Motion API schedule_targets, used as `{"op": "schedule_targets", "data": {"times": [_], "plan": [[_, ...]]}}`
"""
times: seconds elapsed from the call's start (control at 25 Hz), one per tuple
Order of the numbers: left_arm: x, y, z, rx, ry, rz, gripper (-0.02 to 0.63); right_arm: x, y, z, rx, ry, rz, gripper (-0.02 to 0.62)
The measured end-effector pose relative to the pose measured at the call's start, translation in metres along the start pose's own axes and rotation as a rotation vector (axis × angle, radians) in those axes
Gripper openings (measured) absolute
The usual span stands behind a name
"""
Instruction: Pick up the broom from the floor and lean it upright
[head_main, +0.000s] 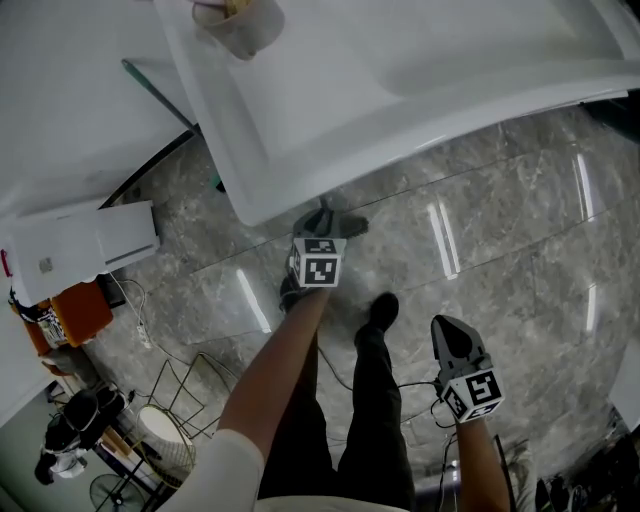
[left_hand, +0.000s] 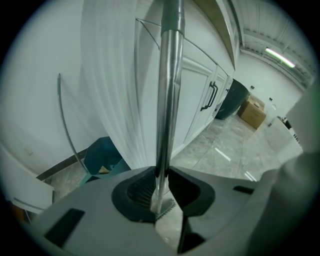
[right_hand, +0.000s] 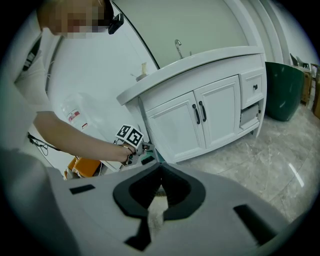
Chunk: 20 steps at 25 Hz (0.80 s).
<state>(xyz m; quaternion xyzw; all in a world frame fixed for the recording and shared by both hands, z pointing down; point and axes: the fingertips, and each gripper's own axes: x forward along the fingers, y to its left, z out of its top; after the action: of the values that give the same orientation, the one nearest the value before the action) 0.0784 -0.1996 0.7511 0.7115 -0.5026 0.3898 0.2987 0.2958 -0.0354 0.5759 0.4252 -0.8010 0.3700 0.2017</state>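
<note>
- Broom (left_hand: 167, 100): only its bare metal pole shows. In the left gripper view it runs straight up from between the jaws and out of the top of the frame, close to upright. The brush end is in no view.
- Left gripper (left_hand: 162, 175): clenched on the broom pole, dark pads pressing it from both sides. From the head view it points steeply down at the floor (head_main: 500, 230), just in front of the corner of the white worktop (head_main: 400, 80).
- Right gripper (right_hand: 160, 172): jaws closed together with nothing between them. It is held low, well to the right of the left gripper and apart from the broom.
- Beyond the left gripper's jaws: a white cabinet (left_hand: 197, 100) with dark handles. A teal container (left_hand: 102, 157) sits on the floor to their left.
- Ahead of the right gripper: the same cabinet front. A dark green bin (right_hand: 282, 90) stands further right.
- Right gripper view also takes in the person's arm (right_hand: 75, 135) reaching to the left gripper.
</note>
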Motion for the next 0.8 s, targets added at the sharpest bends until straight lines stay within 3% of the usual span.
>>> {"op": "schedule_targets", "data": {"times": [0.28,0.52,0.72,0.8], "plan": [[0.004,-0.004,0.003,0.022,-0.037,0.001,0.094,0.001,-0.002,-0.011,0.007,0.009,0.004,0.0],[0.014,0.007,0.004,-0.02,-0.051,0.04,0.187,-0.001,-0.003,-0.025,0.018,0.018,-0.004,0.0],[0.026,0.013,0.008,-0.059,-0.073,0.106,0.196,0.001,-0.006,-0.037,0.026,0.032,-0.007,0.0],[0.033,0.014,0.009,-0.106,-0.082,0.098,0.193,0.001,-0.006,-0.039,0.027,0.04,-0.005,0.0]]}}
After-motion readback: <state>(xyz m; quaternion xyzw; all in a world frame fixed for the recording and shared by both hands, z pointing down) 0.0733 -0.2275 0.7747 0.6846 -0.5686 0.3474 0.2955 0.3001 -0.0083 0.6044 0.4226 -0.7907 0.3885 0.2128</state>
